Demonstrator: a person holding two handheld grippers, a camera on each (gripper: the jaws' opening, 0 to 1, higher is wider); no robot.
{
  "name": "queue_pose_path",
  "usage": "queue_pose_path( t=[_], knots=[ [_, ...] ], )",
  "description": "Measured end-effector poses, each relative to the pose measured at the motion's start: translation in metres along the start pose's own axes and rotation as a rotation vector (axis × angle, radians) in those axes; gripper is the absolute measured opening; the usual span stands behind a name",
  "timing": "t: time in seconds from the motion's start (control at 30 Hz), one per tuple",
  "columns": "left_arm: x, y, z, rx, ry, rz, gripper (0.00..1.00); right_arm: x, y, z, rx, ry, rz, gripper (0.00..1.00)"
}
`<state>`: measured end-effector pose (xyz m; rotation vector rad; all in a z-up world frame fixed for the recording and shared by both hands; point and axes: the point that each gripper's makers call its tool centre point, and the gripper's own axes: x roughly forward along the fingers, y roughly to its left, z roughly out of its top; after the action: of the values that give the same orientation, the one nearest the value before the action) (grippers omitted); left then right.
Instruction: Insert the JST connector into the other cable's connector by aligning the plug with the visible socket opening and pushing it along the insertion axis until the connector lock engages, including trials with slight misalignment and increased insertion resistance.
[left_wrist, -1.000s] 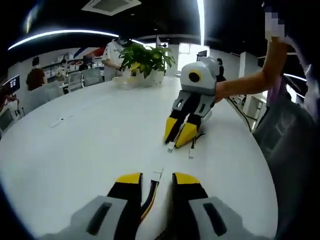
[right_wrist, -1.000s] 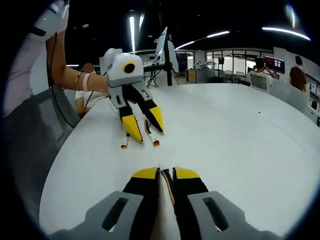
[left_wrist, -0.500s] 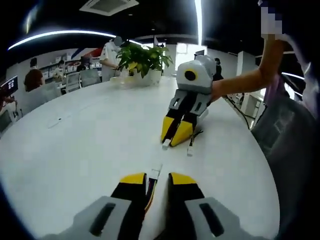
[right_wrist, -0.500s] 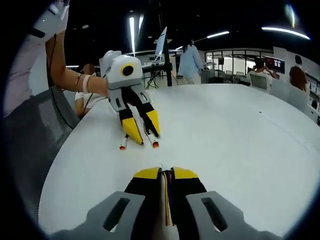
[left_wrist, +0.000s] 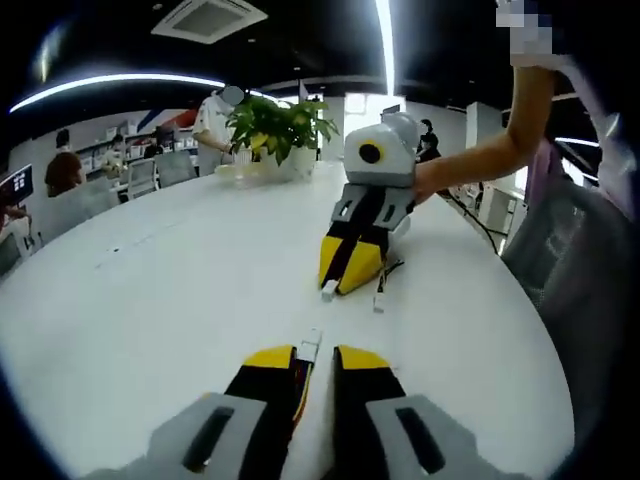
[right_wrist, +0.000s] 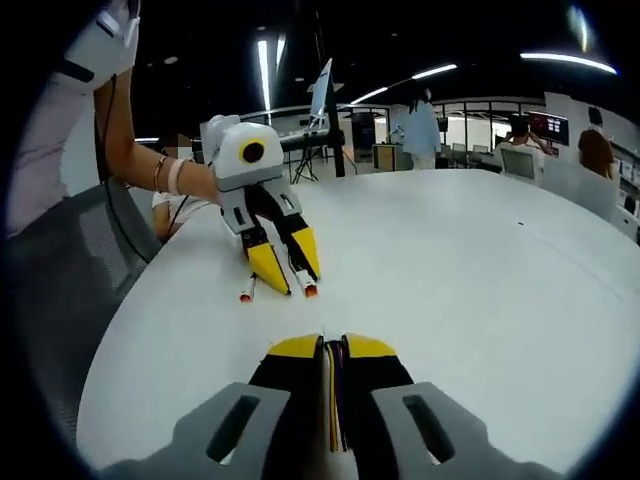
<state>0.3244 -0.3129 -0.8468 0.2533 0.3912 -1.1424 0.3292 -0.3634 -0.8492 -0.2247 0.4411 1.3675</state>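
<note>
With each cable clamped in closed tongs, left tongs (left_wrist: 303, 357) holding the plug (left_wrist: 311, 345) and right tongs (right_wrist: 333, 345) the socket cable (right_wrist: 334, 395), over the counter (left_wrist: 160, 290), well apart, approach is judged underway; alignment is needed next.

Two low cameras face each other across a round white surface (left_wrist: 150, 290). The left gripper view looks forward over its own yellow-tipped fingers (left_wrist: 268, 362) toward the right gripper (left_wrist: 347, 283), near mid-frame, with a potted plant (left_wrist: 275, 125) and office desks beyond. The right gripper view looks the opposite way over its own fingers (right_wrist: 298, 348) toward the left gripper (right_wrist: 287, 280), a person's arm (right_wrist: 135, 140) at its left edge and glass-walled offices behind. Both share the strip of surface between the two grippers, seen close and from just above it.
</note>
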Motion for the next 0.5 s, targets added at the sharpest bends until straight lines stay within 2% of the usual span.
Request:
queue_pose_path(
  t=[0.23, 0.3, 0.5],
  knots=[
    [-0.0001, 0.0030, -0.0010, -0.018, -0.034, 0.009, 0.03, 0.0008, 0.0011, 0.0011, 0.014, -0.011, 0.006, 0.05],
    [-0.0007, 0.0044, -0.0014, -0.088, -0.055, 0.004, 0.03, 0.0011, 0.0010, 0.0012, 0.013, -0.011, 0.007, 0.04],
    [-0.0034, 0.0058, -0.0021, -0.085, -0.063, 0.004, 0.00, 0.0013, 0.0014, 0.0016, 0.012, -0.010, 0.009, 0.04]
  ],
)
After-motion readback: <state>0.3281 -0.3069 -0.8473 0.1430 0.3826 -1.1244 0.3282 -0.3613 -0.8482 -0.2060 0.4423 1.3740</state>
